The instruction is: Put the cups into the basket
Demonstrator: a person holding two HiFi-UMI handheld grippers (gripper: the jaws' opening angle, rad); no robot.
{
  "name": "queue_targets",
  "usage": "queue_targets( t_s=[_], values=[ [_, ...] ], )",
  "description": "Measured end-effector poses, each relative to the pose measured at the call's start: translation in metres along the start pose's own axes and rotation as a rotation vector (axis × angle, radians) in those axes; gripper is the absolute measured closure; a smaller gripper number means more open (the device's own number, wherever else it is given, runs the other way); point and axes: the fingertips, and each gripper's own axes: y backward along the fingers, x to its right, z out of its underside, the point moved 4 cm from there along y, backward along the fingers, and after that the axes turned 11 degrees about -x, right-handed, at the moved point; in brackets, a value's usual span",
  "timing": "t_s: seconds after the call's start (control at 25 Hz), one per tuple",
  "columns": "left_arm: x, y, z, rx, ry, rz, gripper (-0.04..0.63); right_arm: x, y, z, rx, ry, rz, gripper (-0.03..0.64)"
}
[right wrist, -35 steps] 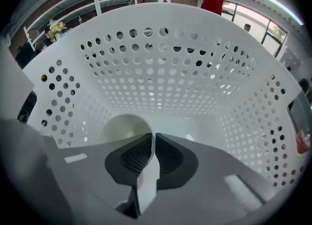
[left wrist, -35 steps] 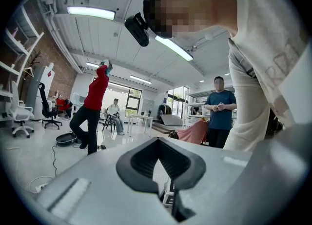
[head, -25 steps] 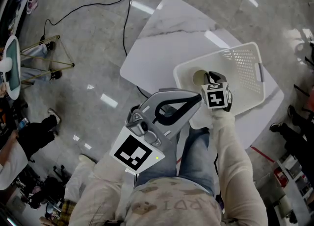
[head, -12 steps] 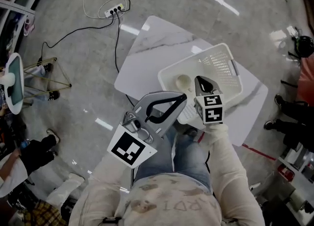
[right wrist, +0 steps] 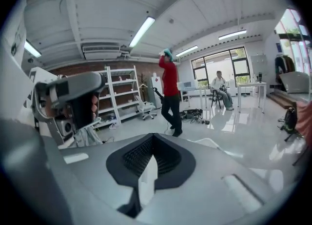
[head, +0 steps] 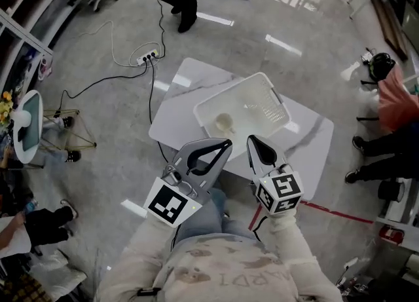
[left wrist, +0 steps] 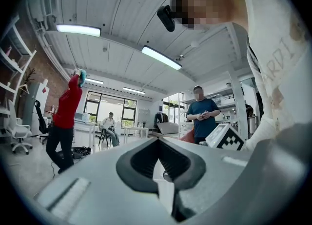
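Resting inside the single white basket is one pale cup, sitting toward the end nearer the person's left side. No other cup is showing in any view. The basket is standing on one white marbled worktop, with its mesh wall on the far right end.

The person is holding two grippers up in front of the body, both clear of the basket. The left gripper is pointing toward the basket's near rim. Its jaws are pressed together at the tips, with nothing caught between them. The right gripper is hanging just beside it, its marker cube facing the head camera. Its jaws are likewise closed tip to tip and empty.

Both gripper views are looking out across the room rather than down at the worktop. In the left gripper view, three people are showing: one standing in a red top, one sitting and one standing in a blue shirt. The right gripper view is catching two of them.

On the floor beyond the worktop one power strip is lying with cables running from it.
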Motion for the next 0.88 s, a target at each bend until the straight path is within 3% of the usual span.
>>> queue_targets(
  t_s=[0.44, 0.88],
  values=[
    [0.155, 0.091, -0.020, -0.018, -0.050, -0.030, 0.595, -0.093, 0.202, 0.033, 0.275, 0.032, -0.043, 0.592],
    [0.228, 0.137, -0.051, -0.018, -0.084, -0.020, 0.595, -0.162, 0.295, 0.024, 0.436, 0.078, -0.159, 0.592]
  ],
)
